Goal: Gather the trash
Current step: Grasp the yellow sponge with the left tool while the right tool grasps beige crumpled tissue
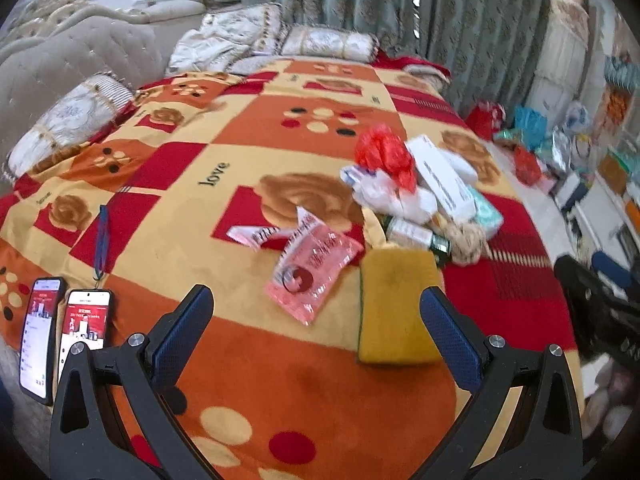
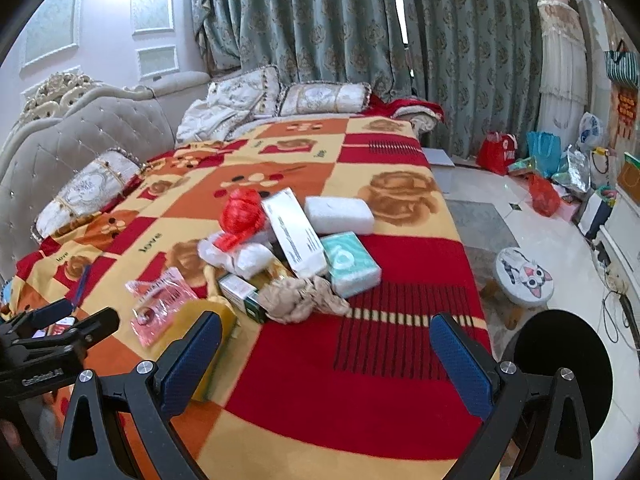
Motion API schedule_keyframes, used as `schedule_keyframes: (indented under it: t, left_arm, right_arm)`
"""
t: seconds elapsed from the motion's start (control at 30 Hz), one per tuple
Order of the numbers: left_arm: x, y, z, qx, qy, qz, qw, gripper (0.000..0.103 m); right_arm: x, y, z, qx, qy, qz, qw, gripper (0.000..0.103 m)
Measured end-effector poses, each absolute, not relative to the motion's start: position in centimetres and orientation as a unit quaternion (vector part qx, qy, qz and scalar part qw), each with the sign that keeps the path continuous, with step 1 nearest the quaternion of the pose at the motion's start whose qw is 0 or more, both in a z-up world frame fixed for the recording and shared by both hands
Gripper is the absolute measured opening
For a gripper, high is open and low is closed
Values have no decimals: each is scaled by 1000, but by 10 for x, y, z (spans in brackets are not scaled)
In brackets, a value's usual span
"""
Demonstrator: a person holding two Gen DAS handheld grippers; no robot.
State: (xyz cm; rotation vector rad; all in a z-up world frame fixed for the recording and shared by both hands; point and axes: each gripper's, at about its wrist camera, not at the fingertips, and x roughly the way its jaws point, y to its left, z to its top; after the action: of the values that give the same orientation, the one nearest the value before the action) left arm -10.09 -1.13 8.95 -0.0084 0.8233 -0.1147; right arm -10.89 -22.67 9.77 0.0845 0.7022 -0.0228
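A pile of trash lies on the patterned blanket [image 2: 360, 380]: a red plastic bag [image 2: 242, 214], a long white box [image 2: 296, 232], a white foam block [image 2: 340, 210], a teal tissue pack [image 2: 350, 264], crumpled brown paper [image 2: 304, 296] and a small green-and-white box [image 2: 240, 292]. Nearer lie a pink wrapper [image 1: 312, 268], a yellow sponge [image 1: 396, 304] and a torn white-pink wrapper [image 1: 256, 236]. My left gripper [image 1: 316, 332] is open just short of the pink wrapper and sponge, holding nothing. My right gripper [image 2: 326, 356] is open over bare blanket, short of the brown paper.
Two lit phones [image 1: 84, 328] lie at the blanket's left edge. A black round bin [image 2: 560, 368] stands by the bed's right side, near a cat-face stool [image 2: 524, 276]. Bags [image 2: 540, 192] crowd the floor by the curtain. Pillows [image 2: 320, 98] sit at the bed's far end.
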Motion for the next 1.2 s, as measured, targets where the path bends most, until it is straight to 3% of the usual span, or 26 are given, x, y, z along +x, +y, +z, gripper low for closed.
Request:
schedule_keyframes:
  t: [0.23,0.33,0.43,0.6,0.67,0.7,0.73,0.77,0.8,0.83,0.87,0.97,1.2]
  left_arm:
    - [-95,-37,71,2,434,-99,896,102]
    - [-87,-46,61,3,450,-103,887,97]
    - [-82,-51,54,11,460,-105,882,95]
    - [-74,-57,46,14,471,-107,875,92]
    - [-71,-59,43,11,479,-114,871,80]
    - [-69,-61,41,8,485,-122,866,77]
    - [-69,-62,40,5,490,-131,862,65]
    - [-69,-63,39,-1,495,-145,857,50]
    - [-70,-64,39,-5,498,-153,854,49]
    - [-72,-64,41,-4,496,-152,855,47]
    - [-73,-63,44,-4,494,-153,856,39]
    - [-75,-57,55,-17,494,-158,855,20]
    - [-77,-63,71,-11,485,-174,857,16]
  right_arm:
    - [-96,-233,83,37,374,-1,927,103]
    - [-81,-233,76,46,391,19,919,102]
    - [-58,-232,66,54,410,37,910,92]
    - [-18,-231,41,91,444,65,889,86]
    - [-9,-231,33,108,452,80,882,76]
    - [-3,-231,26,121,459,95,875,65]
    - [-1,-232,22,130,465,105,869,48]
    - [-1,-233,19,142,468,117,864,44]
    - [-3,-234,19,146,465,120,865,43]
    - [-9,-235,22,143,459,126,867,35]
    - [-14,-235,25,142,457,130,869,30]
    - [-44,-243,44,132,429,137,883,30]
    - [-97,-289,70,150,394,109,900,30]
